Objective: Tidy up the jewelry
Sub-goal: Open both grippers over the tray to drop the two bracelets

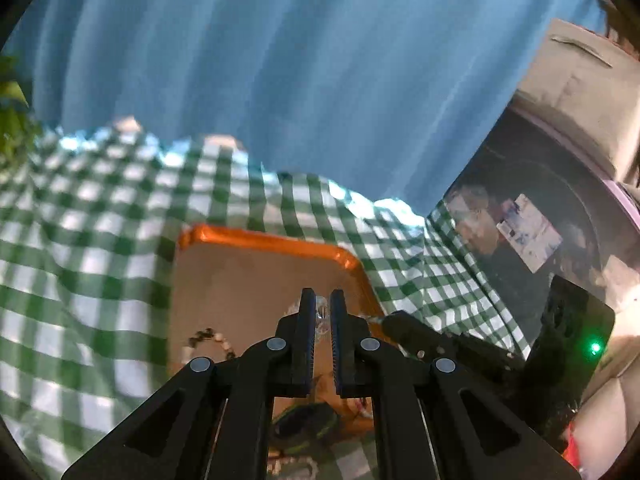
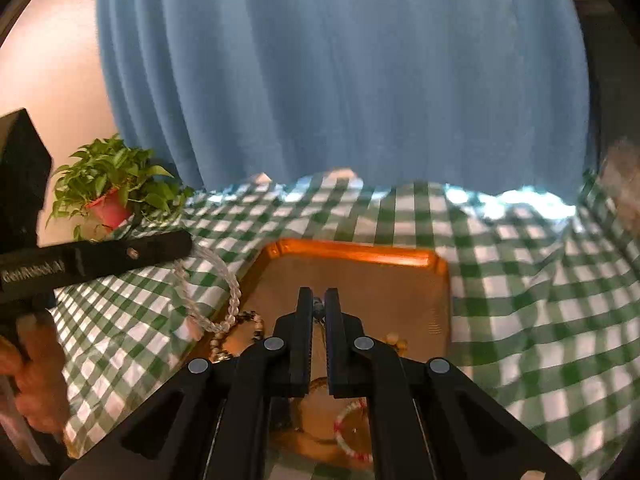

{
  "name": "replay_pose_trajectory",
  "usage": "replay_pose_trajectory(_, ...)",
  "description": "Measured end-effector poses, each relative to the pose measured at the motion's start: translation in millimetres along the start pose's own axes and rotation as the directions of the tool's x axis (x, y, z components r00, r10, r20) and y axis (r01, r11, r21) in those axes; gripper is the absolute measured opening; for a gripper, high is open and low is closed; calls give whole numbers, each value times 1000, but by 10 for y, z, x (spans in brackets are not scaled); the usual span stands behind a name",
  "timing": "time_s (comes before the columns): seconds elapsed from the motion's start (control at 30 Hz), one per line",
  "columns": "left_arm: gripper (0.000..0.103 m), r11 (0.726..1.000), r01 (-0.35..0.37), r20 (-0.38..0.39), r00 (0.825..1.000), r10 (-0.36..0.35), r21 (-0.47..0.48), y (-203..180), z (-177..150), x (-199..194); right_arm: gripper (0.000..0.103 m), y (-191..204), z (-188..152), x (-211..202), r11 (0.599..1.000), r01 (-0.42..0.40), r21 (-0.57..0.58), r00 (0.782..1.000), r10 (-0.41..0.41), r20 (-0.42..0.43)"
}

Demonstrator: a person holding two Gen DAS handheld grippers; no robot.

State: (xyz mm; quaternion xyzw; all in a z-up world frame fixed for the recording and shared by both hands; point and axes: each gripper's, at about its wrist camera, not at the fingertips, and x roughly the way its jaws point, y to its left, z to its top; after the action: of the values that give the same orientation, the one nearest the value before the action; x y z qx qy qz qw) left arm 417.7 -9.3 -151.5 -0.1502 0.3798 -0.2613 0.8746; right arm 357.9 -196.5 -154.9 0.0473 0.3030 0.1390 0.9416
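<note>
An orange tray (image 1: pixel 260 240) (image 2: pixel 352 250) lies on the green checked cloth and holds several bracelets. My left gripper (image 1: pixel 322 308) hangs over it, shut on a clear crystal bead bracelet (image 1: pixel 320 314). In the right wrist view this gripper (image 2: pixel 188 246) comes in from the left, and the crystal bracelet (image 2: pixel 230 292) dangles from its tip to the tray's left rim. My right gripper (image 2: pixel 319 304) is shut over the tray's middle on a thin strand with a dark bluish bead (image 2: pixel 317 303). Its tip (image 1: pixel 386 320) sits just right of my left fingers.
On the tray lie a brown-and-white bead bracelet (image 2: pixel 240 332), cream beads (image 2: pixel 394 340), a red-and-white bracelet (image 2: pixel 348 432) and a green one (image 1: pixel 304 424). A potted plant (image 2: pixel 108 208) stands back left. A blue curtain hangs behind; a round mirror (image 1: pixel 540 240) stands at the right.
</note>
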Motion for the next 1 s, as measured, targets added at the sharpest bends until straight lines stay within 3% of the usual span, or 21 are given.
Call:
replay_pose_trajectory(0.1,7,999,38,-27,999,-39,-31,89,9,223,5,-92,-36,175,999,-14,31,1000,15,-27)
replay_pose_trajectory(0.27,7,994,-105,-132,986,106,10,239,-122,574,5,-162,-104,424,999,21,27,997,-19,-68)
replay_pose_trajectory(0.37,7,980,-189,-133,972,196,65,224,-194,620,5,-84,-149,495,995,84,-43,993,-88,-75)
replay_pose_trajectory(0.47,11,975,-205,-119,970,213,81,179,-209,569,8,-84,-166,496,995,100,-27,993,-102,-66)
replay_pose_trajectory(0.5,19,974,-211,-114,969,219,78,172,-199,547,14,-99,-168,497,994,105,-20,992,-106,-70)
replay_pose_trajectory(0.53,37,973,-217,-101,969,224,77,143,-193,505,31,-117,-172,490,995,97,-12,993,-98,-68)
replay_pose_trajectory(0.57,49,973,-216,-80,972,222,77,115,-185,450,45,-123,-173,463,996,88,-4,994,-88,-60)
replay_pose_trajectory(0.6,71,973,-216,-57,974,221,81,92,-178,397,47,-117,-174,429,996,84,1,995,-84,-53)
replay_pose_trajectory(0.63,78,971,-220,-24,975,222,90,48,-177,325,47,-106,-176,409,997,82,1,995,-81,-48)
replay_pose_trajectory(0.8,78,966,-240,32,971,238,99,-58,-171,21,48,-43,-303,244,997,81,-4,996,-81,-30)
replay_pose_trajectory(1.0,78,967,-253,153,956,252,-10,102,-403,-626,48,153,-460,-90,998,34,-60,999,-35,-3)
